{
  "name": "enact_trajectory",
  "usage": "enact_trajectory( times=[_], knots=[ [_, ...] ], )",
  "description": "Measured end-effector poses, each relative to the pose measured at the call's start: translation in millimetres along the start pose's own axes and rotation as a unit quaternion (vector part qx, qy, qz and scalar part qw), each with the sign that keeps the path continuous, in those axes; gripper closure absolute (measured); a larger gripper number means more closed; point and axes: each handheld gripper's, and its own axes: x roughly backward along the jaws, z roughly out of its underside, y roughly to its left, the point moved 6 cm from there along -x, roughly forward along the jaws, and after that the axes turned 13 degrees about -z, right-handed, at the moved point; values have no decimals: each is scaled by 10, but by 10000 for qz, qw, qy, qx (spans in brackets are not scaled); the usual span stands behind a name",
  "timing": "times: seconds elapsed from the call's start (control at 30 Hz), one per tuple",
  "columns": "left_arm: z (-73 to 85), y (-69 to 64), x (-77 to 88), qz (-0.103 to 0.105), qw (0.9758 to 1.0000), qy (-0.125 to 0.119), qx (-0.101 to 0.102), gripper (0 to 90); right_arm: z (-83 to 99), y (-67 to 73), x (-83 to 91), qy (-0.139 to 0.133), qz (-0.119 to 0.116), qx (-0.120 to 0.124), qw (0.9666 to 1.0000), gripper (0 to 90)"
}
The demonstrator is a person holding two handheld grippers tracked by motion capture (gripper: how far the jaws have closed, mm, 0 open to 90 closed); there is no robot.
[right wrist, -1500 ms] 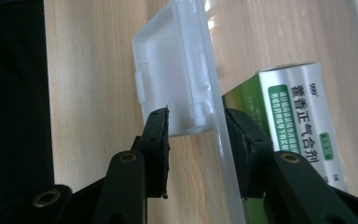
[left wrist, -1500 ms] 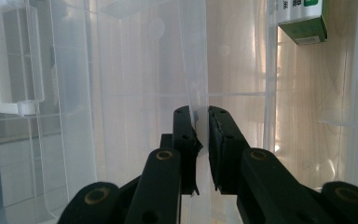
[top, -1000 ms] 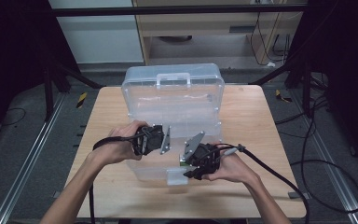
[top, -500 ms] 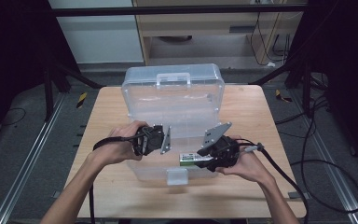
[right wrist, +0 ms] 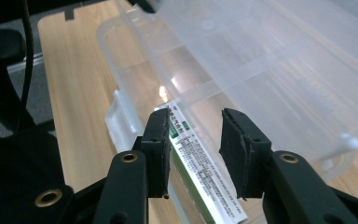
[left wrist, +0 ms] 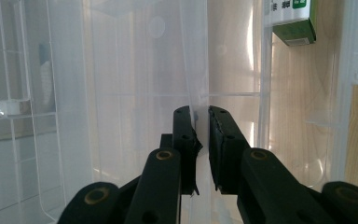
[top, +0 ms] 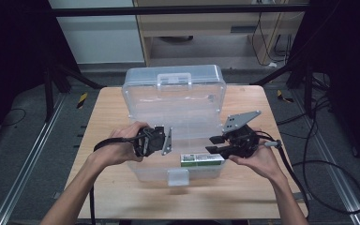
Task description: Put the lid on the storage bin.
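Observation:
A clear plastic storage box [top: 138, 168] stands on the wooden table with its lid [top: 173, 91] raised at the back. A green and white carton [top: 201, 159] lies flat in its front part. My left gripper [top: 168, 143] is shut on a thin clear inner wall [left wrist: 196, 70] of the box, the pads [left wrist: 184, 126] pressing on both faces. My right gripper [top: 209, 144] hovers just right of and above the carton [right wrist: 200, 172]. Its jaws have just been closing a little, still stand apart, and nothing is between them [right wrist: 196, 116].
The box's front latch [top: 178, 177] hangs over bare table [top: 243, 192] near the front edge. The carton's end [left wrist: 292, 21] appears through the clear walls. A desk and cables lie on the floor beyond the table.
My right gripper has drawn back to the right and risen from the box's front part, uncovering the carton that stays lying there. The left gripper has not moved.

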Motion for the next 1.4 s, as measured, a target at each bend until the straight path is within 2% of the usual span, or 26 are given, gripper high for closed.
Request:
enact_trajectory(
  times=[0.3,0.5,0.63,1.03,1.27,1.4],
  knots=[
    [-2,-16,4,35,10000,-3,2,812,-63,-131,148,-476,285,-217,9982,635],
    [-3,-34,2,49,10000,-40,35,811,-122,-276,223,-869,677,-422,9930,639],
    [-2,-32,8,72,10000,8,17,811,-169,-366,244,-1071,815,-579,9892,658],
    [-4,-26,7,87,10000,27,3,810,-257,-679,248,-1350,1128,-965,9797,740],
    [-6,-25,7,92,10000,37,8,810,-252,-816,236,-1379,1368,-1057,9752,797],
    [-7,-26,8,87,10000,45,2,809,-265,-865,246,-1482,1390,-1100,9729,819]
  ],
)
